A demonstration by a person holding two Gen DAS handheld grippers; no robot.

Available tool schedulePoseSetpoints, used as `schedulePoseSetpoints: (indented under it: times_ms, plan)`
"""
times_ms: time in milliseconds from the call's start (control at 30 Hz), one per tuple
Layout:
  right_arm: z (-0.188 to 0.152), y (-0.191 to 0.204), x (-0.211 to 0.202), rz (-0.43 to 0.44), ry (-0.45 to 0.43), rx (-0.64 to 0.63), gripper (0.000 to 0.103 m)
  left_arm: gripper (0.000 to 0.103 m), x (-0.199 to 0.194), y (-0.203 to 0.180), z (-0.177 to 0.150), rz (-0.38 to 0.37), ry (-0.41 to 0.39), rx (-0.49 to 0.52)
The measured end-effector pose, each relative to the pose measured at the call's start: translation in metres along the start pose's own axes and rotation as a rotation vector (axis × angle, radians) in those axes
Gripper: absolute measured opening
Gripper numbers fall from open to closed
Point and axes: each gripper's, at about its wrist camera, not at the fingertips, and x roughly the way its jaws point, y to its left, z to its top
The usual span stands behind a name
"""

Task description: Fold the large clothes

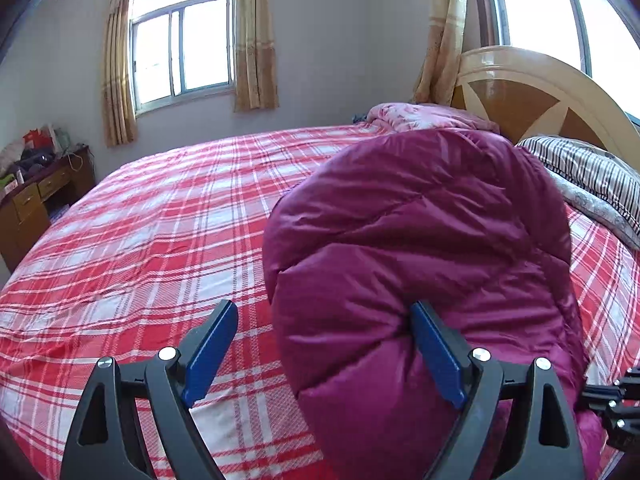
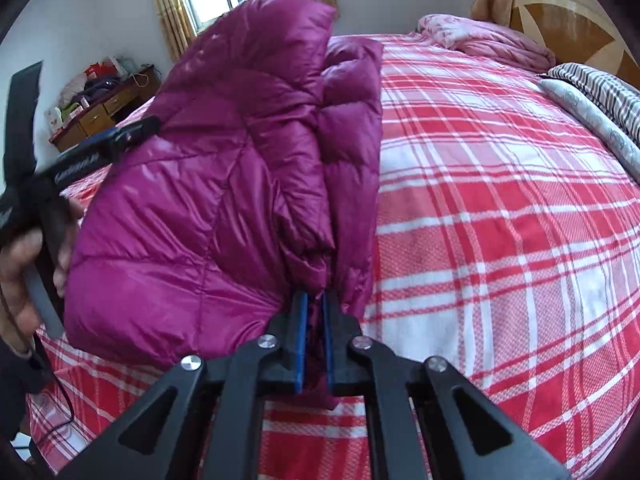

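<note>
So the big magenta down jacket is found bundled up on the red-and-white plaid bed, lying toward the near edge, with its long axis running from the near edge away toward the far window wall. In the right wrist view it sits left of centre and stretches away from the camera, a thinner quilted strip being seen along its right side. The right tongs are closed on a bunched fold at the jacket's near end, with purple fabric pinched between the blue pads, so that end is already secured. The left tongs are spread wide and nothing is clamped by them: in the left wrist view the right-hand pad is pressed against the puffy fabric, which bulges in between the jaws from that side, while the left-hand pad is seen over bare bedsheet. In the right wrist view the left tool, held in a hand, is seen along the jacket's left flank, a bit farther up its length than the right grip. So what the next move seems to turn on: the jacket lies ahead and to the right of the left tongs, the right hand holds the near end, and the left one is the nearer to the left edge. A bite on that left side would probably be wanted before any fold or lift along the long axis. Slippery puffy fabric, so a shallow pinch could easily be lost. The pink quilt and striped pillow at the headboard end are well clear.
</note>
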Motion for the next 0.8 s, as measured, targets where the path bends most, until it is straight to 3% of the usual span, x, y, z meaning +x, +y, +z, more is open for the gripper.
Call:
schedulePoseSetpoints:
  times_ms: [67, 133, 167, 200, 333, 433, 467, 500, 533, 567, 600, 733, 800]
  plan:
    - [0.007, 0.000, -0.011, -0.002, -0.022, 0.009, 0.013, 0.088, 0.009, -0.009, 0.002, 0.006, 0.015, 0.036]
    - [0.017, -0.005, -0.026, -0.013, -0.064, 0.028, 0.035, 0.088, 0.011, -0.019, 0.004, 0.006, 0.002, 0.088]
    - [0.026, -0.007, -0.038, -0.003, -0.113, 0.047, 0.056, 0.088, 0.011, -0.023, 0.005, 0.001, -0.002, 0.103]
    - [0.036, -0.007, -0.047, -0.004, -0.150, 0.059, 0.063, 0.088, 0.011, -0.026, 0.007, -0.004, -0.005, 0.116]
    - [0.083, 0.005, -0.052, -0.043, -0.213, 0.048, 0.063, 0.088, 0.012, -0.028, 0.010, -0.008, -0.002, 0.114]
    - [0.114, 0.007, -0.022, -0.013, -0.189, 0.078, 0.061, 0.088, 0.013, -0.032, 0.010, -0.002, -0.006, 0.111]
    - [0.120, 0.007, -0.006, -0.001, -0.165, 0.087, 0.054, 0.088, 0.012, -0.033, 0.009, 0.001, -0.008, 0.114]
    - [0.121, 0.005, 0.005, 0.002, -0.144, 0.094, 0.038, 0.088, 0.012, -0.033, 0.009, 0.002, -0.007, 0.115]
    - [0.119, 0.003, 0.016, -0.008, -0.121, 0.099, 0.029, 0.088, 0.012, -0.032, 0.009, 0.001, -0.005, 0.116]
    - [0.115, -0.001, 0.026, -0.038, -0.105, 0.113, 0.020, 0.088, 0.011, -0.031, 0.008, -0.002, -0.003, 0.115]
    - [0.111, -0.003, 0.029, -0.053, -0.101, 0.132, 0.018, 0.088, 0.011, -0.030, 0.009, -0.005, 0.000, 0.108]
    - [0.094, -0.017, 0.038, -0.109, -0.091, 0.188, 0.018, 0.088, 0.013, -0.028, 0.010, -0.024, 0.001, 0.094]
    - [0.093, -0.025, 0.033, -0.122, -0.094, 0.224, 0.031, 0.088, 0.016, -0.030, 0.011, -0.024, 0.014, 0.105]
